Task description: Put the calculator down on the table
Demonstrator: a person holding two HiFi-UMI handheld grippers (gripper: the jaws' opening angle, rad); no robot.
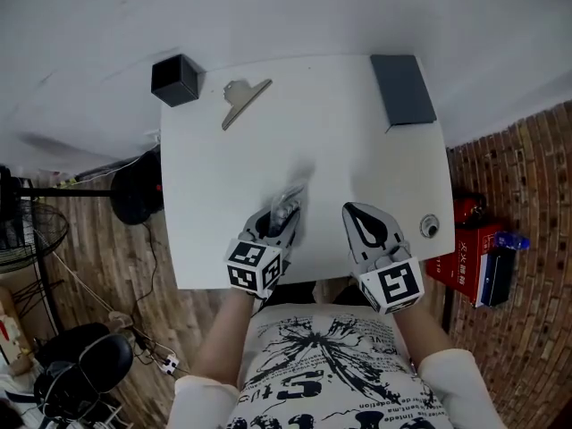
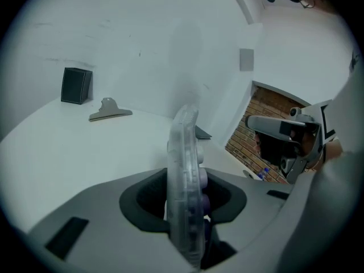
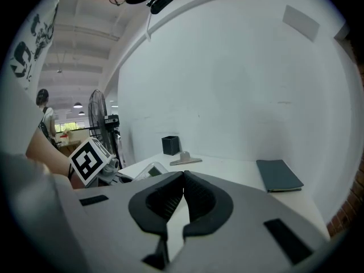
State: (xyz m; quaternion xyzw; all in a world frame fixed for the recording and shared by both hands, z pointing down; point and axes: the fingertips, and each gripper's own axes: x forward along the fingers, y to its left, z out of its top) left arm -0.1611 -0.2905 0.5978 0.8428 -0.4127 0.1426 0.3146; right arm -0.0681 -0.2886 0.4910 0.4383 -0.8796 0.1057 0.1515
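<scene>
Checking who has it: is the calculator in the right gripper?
No, the left gripper clamps the calculator edge-on, while the right gripper is shut on nothing.

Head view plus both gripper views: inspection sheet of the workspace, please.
Surface: white table, no spills seen.
Job's things: clear plastic calculator, held on edge, not yet laid flat.
Clutter: black open box, metal clip and dark grey notebook along the far edge; small round metal piece near the right edge.
Grippers: left gripper shut on the calculator; right gripper shut, empty.
Cables: thin dark cable on the wooden floor, left.
Surroundings: black fan and black chair left; red box right, on brick-patterned floor.
</scene>
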